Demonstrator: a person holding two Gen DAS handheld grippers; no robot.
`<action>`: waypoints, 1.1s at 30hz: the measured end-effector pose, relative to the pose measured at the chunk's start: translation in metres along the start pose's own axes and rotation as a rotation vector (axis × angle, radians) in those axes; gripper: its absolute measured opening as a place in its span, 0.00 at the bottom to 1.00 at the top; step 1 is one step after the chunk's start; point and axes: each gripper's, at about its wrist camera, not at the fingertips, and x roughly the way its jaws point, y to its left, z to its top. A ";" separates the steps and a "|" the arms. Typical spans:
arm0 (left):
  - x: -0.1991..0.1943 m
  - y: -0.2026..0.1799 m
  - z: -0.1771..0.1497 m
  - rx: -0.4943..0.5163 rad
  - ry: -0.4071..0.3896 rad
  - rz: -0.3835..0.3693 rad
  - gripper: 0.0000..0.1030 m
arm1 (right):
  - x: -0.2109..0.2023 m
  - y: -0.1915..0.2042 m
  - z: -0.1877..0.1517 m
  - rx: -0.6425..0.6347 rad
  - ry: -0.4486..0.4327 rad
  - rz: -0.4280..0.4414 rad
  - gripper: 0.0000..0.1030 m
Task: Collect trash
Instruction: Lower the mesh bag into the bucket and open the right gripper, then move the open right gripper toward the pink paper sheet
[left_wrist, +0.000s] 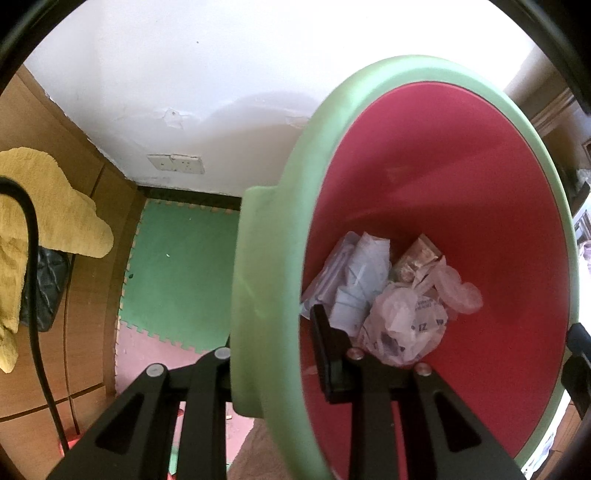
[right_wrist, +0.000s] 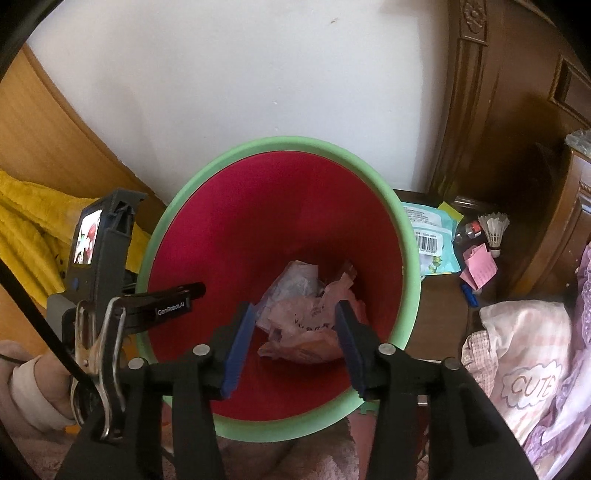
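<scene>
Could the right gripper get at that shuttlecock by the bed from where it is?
Probably yes. The right gripper is open and empty above the bin; the shuttlecock lies uncovered beyond the rim.

bin (right_wrist: 280, 229) stands before the wall (right_wrist: 240, 74), crumpled trash (right_wrist: 306, 317) in its bottom; left gripper (left_wrist: 280, 354) clamped on bin rim (left_wrist: 266, 258), one finger inside, one outside; right gripper (right_wrist: 291, 332) over the bin mouth, jaws apart above the trash; packets (right_wrist: 432, 236) and shuttlecock (right_wrist: 493, 229) right of bin; cloth (left_wrist: 48, 206) to its left; floor mat (left_wrist: 184, 266) below
</scene>
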 end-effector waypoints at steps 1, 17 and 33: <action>0.000 0.000 0.000 0.003 0.001 -0.002 0.24 | 0.000 0.000 -0.001 0.005 -0.002 -0.003 0.46; 0.000 0.002 -0.001 0.031 0.013 -0.020 0.24 | -0.028 -0.003 -0.002 0.040 -0.102 -0.014 0.46; 0.000 0.005 0.000 -0.031 0.014 -0.004 0.24 | -0.056 -0.074 0.006 0.102 -0.140 -0.105 0.46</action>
